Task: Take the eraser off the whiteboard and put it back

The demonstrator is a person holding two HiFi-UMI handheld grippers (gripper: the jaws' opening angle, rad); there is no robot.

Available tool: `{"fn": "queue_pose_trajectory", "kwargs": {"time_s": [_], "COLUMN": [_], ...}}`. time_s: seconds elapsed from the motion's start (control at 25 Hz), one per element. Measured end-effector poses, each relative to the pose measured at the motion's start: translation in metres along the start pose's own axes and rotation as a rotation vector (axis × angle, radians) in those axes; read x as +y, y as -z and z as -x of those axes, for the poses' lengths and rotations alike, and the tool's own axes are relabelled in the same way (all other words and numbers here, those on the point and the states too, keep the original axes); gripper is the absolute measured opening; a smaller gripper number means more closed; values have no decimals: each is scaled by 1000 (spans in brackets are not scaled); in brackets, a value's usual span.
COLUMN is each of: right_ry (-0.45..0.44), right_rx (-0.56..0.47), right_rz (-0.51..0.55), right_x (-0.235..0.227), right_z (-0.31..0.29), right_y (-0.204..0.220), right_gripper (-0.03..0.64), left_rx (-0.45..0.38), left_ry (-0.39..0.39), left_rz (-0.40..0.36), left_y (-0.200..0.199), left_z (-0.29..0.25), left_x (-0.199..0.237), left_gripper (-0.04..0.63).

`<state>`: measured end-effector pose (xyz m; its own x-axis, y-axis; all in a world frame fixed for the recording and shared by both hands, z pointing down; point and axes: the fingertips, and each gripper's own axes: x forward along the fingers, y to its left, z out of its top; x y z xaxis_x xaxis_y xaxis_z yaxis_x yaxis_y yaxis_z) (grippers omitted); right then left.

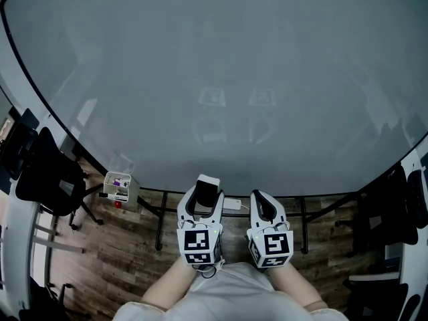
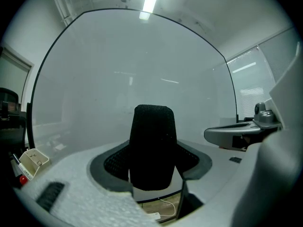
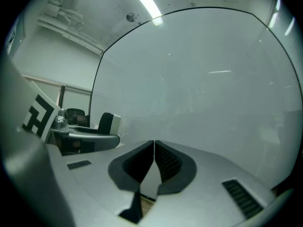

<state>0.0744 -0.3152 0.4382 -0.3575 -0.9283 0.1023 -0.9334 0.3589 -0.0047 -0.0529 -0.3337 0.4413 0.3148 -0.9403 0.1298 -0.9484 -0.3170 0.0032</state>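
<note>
A big whiteboard (image 1: 214, 79) fills the view in front of me. The eraser (image 1: 206, 191), black felt with a white back, stands upright between the jaws of my left gripper (image 1: 204, 196), which is shut on its sides a short way off the board. In the left gripper view the eraser's black felt (image 2: 152, 145) faces the camera between the pads. My right gripper (image 1: 262, 204) hangs beside it on the right, its jaws shut together (image 3: 154, 162) with nothing between them. The held eraser (image 3: 108, 123) also shows at the left of the right gripper view.
A small white caddy (image 1: 120, 187) hangs at the board's lower left edge. Black office chairs stand at the left (image 1: 47, 172) and right (image 1: 394, 212). The board's black stand legs (image 1: 159, 226) and a white adapter (image 1: 232, 204) are on the wooden floor below.
</note>
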Motion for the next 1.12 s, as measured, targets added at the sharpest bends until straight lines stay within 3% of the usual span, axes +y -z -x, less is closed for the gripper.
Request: {"fn": "queue_pose_trajectory", "kwargs": {"time_s": [0.6, 1.12], "right_ry": [2, 2], "right_rx": [1, 20], "right_rz": [8, 16], "right_x": [-5, -9], "right_z": [-11, -18], "right_y": [-2, 4], "right_gripper": [28, 28], "left_rx": [-133, -151], "left_ry": [-44, -86], "left_rz": [-65, -73], "left_y": [-84, -90], "left_z": [-20, -42], "left_x": [16, 22], "left_gripper": [267, 267]}}
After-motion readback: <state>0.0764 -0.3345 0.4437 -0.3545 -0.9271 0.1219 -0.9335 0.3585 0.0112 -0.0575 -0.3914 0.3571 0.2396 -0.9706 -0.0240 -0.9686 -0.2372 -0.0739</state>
